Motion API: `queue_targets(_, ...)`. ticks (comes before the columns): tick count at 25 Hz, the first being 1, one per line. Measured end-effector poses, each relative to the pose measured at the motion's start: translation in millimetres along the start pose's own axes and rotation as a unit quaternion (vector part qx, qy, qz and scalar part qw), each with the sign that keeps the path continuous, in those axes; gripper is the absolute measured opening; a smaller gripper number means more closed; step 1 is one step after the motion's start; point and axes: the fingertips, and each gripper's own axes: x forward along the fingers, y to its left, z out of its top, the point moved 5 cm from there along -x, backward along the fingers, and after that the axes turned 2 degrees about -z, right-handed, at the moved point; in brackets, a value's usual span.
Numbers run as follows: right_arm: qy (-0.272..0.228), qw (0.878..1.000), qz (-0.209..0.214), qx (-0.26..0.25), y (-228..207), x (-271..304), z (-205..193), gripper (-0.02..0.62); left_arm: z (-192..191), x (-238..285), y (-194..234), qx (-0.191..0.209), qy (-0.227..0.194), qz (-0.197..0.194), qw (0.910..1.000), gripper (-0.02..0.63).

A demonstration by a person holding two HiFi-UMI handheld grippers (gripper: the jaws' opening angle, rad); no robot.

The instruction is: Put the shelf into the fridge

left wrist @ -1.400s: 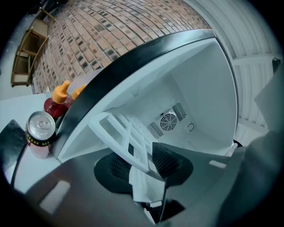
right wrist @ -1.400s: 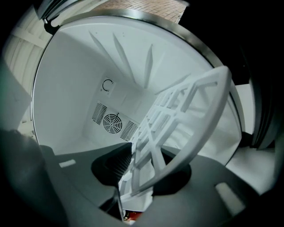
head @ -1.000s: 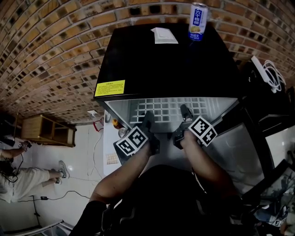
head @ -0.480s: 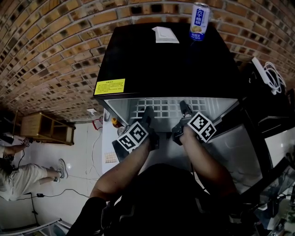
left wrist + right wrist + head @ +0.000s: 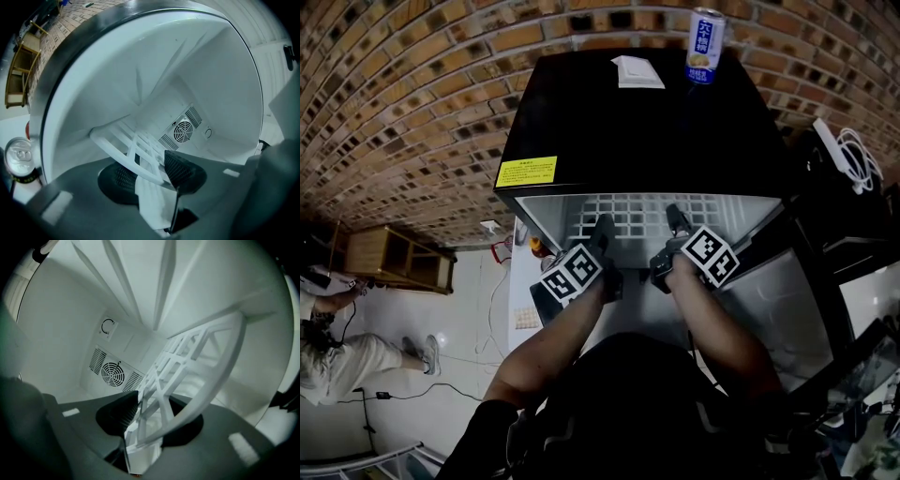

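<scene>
Shelf (image 5: pixel 642 217) sits inside the open fridge (image 5: pixel 637 131). Its front edge runs between the jaws of the left gripper (image 5: pixel 150 176) and right gripper (image 5: pixel 152 420). Both jaws have just been opening and aren't squeezing it.

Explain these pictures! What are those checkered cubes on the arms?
A person wears a camera on the head, looking down. It shows a black fridge, open, with a can and a white paper on top. The person holds two grippers, tools with two jaws; the cubes are part of those. The other two pictures come from small cameras on the left gripper and right gripper, looking into the fridge. The white shelf has its front edge between both pairs of jaws, which have just been opening.
</scene>
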Motion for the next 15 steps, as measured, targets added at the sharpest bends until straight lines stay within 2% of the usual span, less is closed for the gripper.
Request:
queue_targets(7, 0.015, 1.0, 0.021, 0.001, -1, 0, 0, 0.163, -9, 5, 3, -0.023, 0.035, -0.04, 0.9983, 0.156)
queue_targets(15, 0.037, 0.998, 0.049, -0.017, 6, -35, -22, 0.141, -17, -23, -3, -0.019, 0.05, -0.063, 0.9966, 0.154)
